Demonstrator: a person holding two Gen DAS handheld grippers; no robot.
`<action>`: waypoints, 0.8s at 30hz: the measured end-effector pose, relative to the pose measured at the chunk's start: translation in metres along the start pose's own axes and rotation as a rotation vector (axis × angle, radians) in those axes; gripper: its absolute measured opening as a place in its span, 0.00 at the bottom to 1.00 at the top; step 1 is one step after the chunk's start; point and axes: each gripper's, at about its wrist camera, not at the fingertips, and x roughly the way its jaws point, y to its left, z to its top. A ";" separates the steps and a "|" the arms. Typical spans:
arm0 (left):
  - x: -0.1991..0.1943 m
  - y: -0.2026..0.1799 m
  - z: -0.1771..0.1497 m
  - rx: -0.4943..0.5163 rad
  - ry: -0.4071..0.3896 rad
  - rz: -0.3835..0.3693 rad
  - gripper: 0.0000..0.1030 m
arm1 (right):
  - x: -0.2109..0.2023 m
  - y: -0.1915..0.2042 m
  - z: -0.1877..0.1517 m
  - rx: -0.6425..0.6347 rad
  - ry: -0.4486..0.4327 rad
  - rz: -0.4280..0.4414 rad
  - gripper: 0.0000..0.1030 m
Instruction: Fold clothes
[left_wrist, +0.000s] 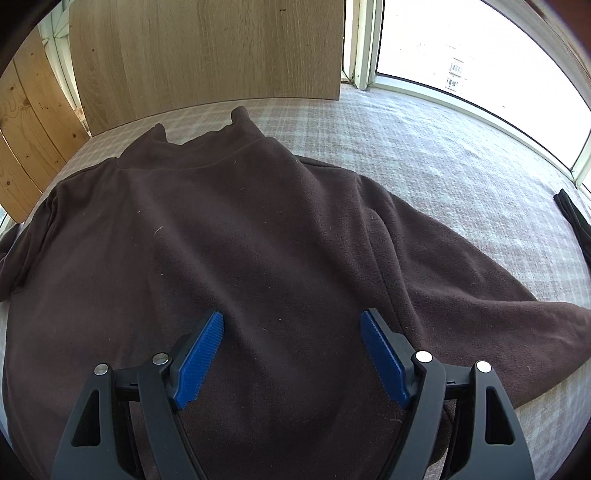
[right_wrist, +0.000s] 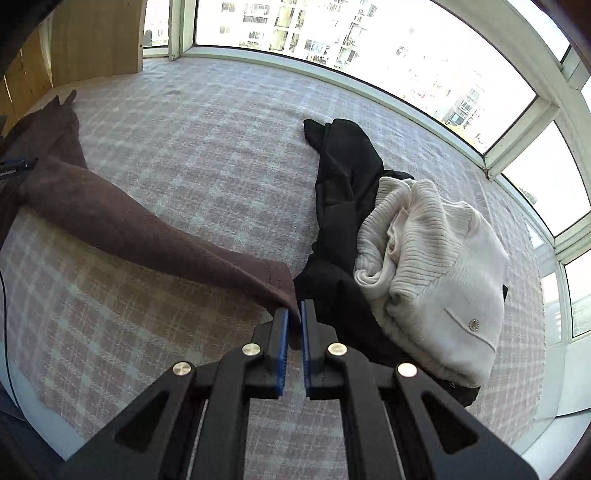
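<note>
While the left wrist view looks down on the body of a brown fleece pullover (left_wrist: 229, 236) spread flat on a pale plaid cloth (left_wrist: 424, 147), the right wrist view shows only one of its sleeves (right_wrist: 122, 221), stretched out across the same cloth toward a heap of other garments. In the left view, the left gripper (left_wrist: 291, 321) hangs over the lower part of the pullover with its blue pads (left_wrist: 201, 360) standing wide apart and nothing clasped between them; whether the tips touch the fleece cannot be told. The pullover lies with its stand-up collar (left_wrist: 207, 144) pointing toward a wooden panel (left_wrist: 207, 48) at the far edge, and one sleeve runs off to the right. In the right view, the right gripper (right_wrist: 293, 314) is clenched on the sleeve's hemmed cuff (right_wrist: 279, 280), the fabric pinched between the two blue pads. Just beside the cuff lies a black garment (right_wrist: 343, 173), crumpled, with a cream ribbed knit cardigan (right_wrist: 436, 266) bunched on top of it; a small round button (right_wrist: 473, 325) shows on the knit. The left view catches only a black sliver of this heap at its right edge. Bright windows (right_wrist: 332, 33) with apartment blocks outside run along the far side of the cloth. The fleece is matte, dark brown, lightly rippled and flecked with lint.
</note>
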 end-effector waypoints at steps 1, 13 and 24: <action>-0.001 0.001 -0.001 -0.008 -0.003 -0.005 0.73 | 0.007 0.003 -0.003 0.006 0.016 -0.007 0.06; -0.090 0.066 -0.016 -0.059 -0.189 0.039 0.73 | -0.027 0.004 -0.006 0.121 -0.045 -0.077 0.31; -0.118 0.270 -0.061 -0.113 -0.201 0.261 0.73 | -0.078 0.246 0.074 0.005 -0.197 0.286 0.40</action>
